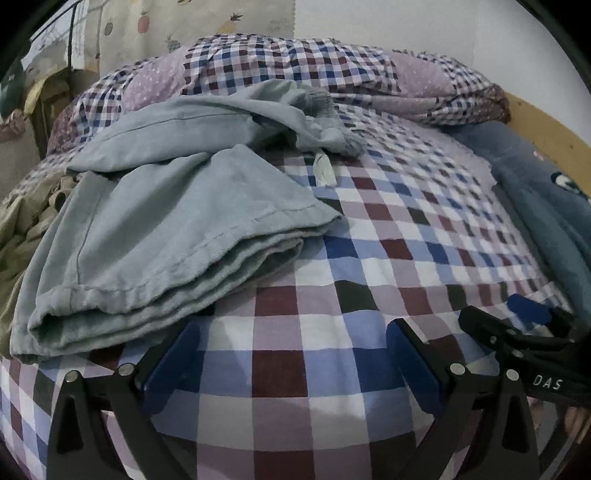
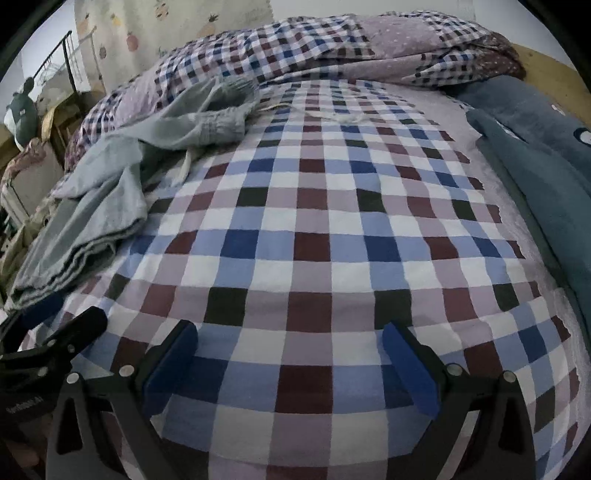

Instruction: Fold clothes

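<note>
Pale grey-green trousers (image 1: 177, 221) lie bunched on the checked bedsheet (image 1: 388, 251), their folded leg ends nearest me and the gathered waistband (image 1: 321, 107) farther back. My left gripper (image 1: 291, 347) hovers open just in front of the leg ends, nothing between its blue pads. In the right wrist view the same trousers (image 2: 107, 206) lie at the left. My right gripper (image 2: 290, 350) stands open over bare sheet (image 2: 332, 221), empty. Each gripper shows at the edge of the other's view: the right gripper (image 1: 524, 328) and the left gripper (image 2: 55, 332).
A rolled checked quilt (image 1: 295, 70) lies along the back of the bed. A blue-grey blanket (image 1: 546, 206) runs down the right side by a wooden bed edge (image 1: 543, 122). Beige cloth (image 1: 22, 229) sits at the far left. A fruit-print curtain (image 1: 166, 26) hangs behind.
</note>
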`<state>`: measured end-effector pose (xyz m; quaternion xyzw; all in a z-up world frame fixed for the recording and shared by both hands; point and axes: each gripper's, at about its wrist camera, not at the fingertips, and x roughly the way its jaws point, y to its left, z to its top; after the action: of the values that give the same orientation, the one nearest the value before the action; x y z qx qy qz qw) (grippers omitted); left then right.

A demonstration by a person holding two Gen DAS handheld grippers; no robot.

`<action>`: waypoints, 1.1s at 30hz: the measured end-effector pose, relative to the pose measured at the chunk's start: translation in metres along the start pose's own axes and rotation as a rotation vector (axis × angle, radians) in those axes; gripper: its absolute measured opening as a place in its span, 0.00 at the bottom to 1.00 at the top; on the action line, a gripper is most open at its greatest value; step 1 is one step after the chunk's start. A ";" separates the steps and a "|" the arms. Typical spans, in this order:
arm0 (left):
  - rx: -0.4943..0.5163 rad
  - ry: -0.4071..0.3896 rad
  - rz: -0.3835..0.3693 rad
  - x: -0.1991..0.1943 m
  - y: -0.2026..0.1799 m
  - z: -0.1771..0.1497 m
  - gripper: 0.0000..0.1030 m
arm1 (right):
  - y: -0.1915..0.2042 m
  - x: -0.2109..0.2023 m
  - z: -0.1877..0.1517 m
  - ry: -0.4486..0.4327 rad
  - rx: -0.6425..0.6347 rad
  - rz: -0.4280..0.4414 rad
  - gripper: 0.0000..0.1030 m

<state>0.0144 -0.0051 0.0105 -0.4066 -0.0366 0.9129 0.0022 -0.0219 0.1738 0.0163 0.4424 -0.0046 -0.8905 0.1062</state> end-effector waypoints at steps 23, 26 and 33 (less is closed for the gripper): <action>0.017 0.022 0.014 0.010 0.000 0.001 1.00 | 0.004 0.000 -0.001 -0.005 -0.015 -0.017 1.00; 0.015 0.022 0.012 0.010 0.000 0.001 1.00 | 0.004 -0.001 -0.002 -0.005 -0.015 -0.017 1.00; 0.010 0.020 0.011 0.010 0.000 0.001 1.00 | 0.005 -0.001 -0.002 -0.006 -0.015 -0.018 1.00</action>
<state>0.0074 -0.0049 0.0036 -0.4158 -0.0299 0.9090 -0.0003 -0.0191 0.1690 0.0164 0.4388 0.0056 -0.8928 0.1012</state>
